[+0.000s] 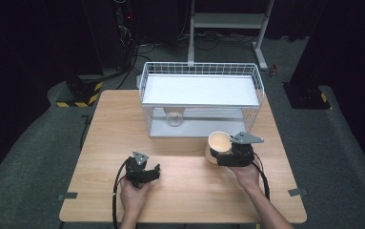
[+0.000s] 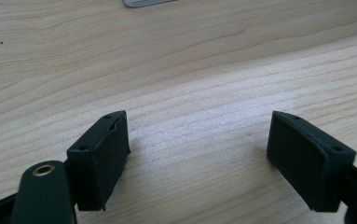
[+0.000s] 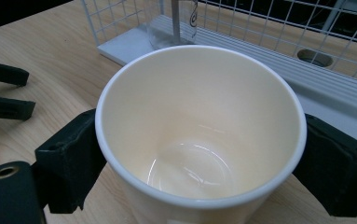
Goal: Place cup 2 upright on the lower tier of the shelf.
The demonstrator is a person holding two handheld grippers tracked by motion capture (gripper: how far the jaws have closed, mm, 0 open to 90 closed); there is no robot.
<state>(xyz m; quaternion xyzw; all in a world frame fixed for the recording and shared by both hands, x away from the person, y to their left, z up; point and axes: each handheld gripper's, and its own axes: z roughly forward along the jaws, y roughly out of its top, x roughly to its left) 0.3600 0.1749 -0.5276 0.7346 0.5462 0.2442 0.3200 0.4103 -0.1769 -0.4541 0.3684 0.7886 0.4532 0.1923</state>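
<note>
2 grippers: right gripper (image 3: 199, 154) clamps cup (image 3: 199, 140) beside wire rack (image 1: 201, 98); left gripper (image 2: 199, 154) gapes over bare table (image 2: 190, 70).

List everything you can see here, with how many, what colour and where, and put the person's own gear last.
Paper cup: one, cream, held tilted above the table in front of the rack.
Wire rack: one, white with a flat shelf, at the table's far edge.
Clear glass: one, transparent, on the rack's bottom tray.
Table: one, light wood.
Metal stand: one, pale grey, on the floor behind the rack.
Right gripper: one, black, pads pressing the cup's sides.
Left gripper: one, black, jaws apart over bare wood.
Hands: two, at the near edge.
</note>
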